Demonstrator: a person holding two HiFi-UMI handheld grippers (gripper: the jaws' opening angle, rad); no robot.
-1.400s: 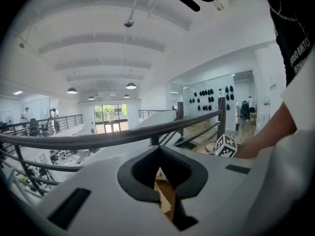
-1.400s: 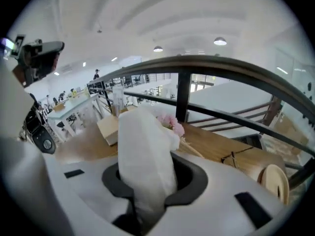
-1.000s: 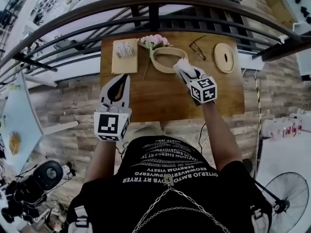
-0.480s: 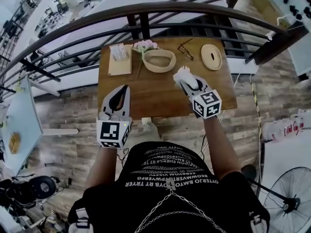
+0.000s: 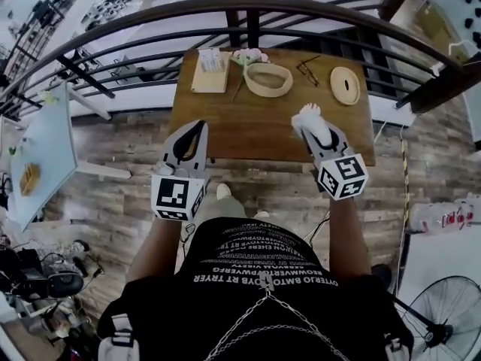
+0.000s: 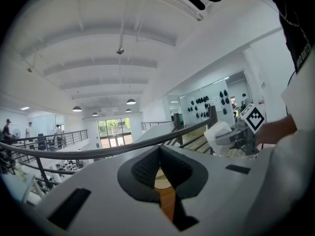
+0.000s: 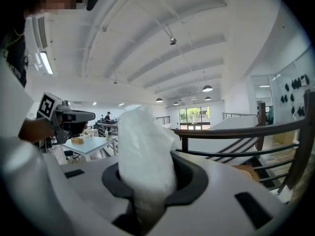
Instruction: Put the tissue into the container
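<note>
Tissue [image 5: 308, 113] sits pinched in my right gripper [image 5: 313, 128]. Its jaws are partly closed on the crumpled white wad, and most of the wad sticks out past the tips. The oval wooden container [image 5: 268, 93] stands ahead of that gripper and off to its left, near the far edge of the table [image 5: 248, 130]. It is well apart from the tissue, with its long axis crosswise to my reach. My left gripper [image 5: 197, 126] is closed, empty and farther from the container. I judge the right one must carry forward and leftward, then release over the open mouth.
</note>
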